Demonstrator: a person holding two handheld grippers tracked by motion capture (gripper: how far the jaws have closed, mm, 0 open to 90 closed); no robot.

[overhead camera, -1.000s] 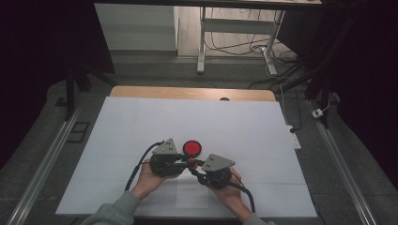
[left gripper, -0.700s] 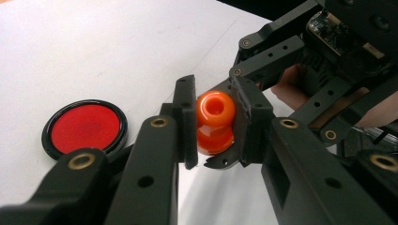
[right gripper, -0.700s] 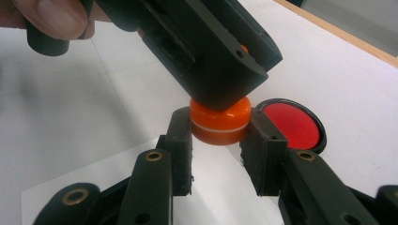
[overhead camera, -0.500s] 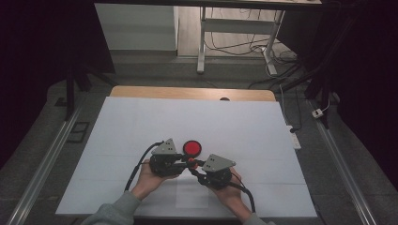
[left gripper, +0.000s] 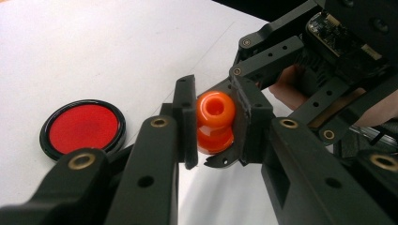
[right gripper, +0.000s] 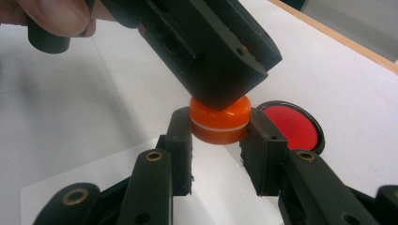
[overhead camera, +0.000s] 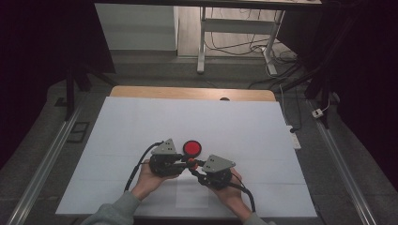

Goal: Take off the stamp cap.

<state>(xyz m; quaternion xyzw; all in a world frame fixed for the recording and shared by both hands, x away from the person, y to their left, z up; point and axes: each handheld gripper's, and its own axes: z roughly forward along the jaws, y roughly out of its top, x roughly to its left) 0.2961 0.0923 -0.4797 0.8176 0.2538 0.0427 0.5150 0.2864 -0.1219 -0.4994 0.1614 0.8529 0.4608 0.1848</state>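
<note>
Grip: we had the left gripper (overhead camera: 184, 161) and right gripper (overhead camera: 193, 169) both clenched on the small orange plastic spool (left gripper: 215, 122), low centre of frame.
Axis: spool ran between us.

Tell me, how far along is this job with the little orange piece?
Both grippers are already clamped on the orange piece: left gripper, right gripper. They hold it above the white table. Probably left: pulling or twisting it apart, or setting it by the red disc.
</note>
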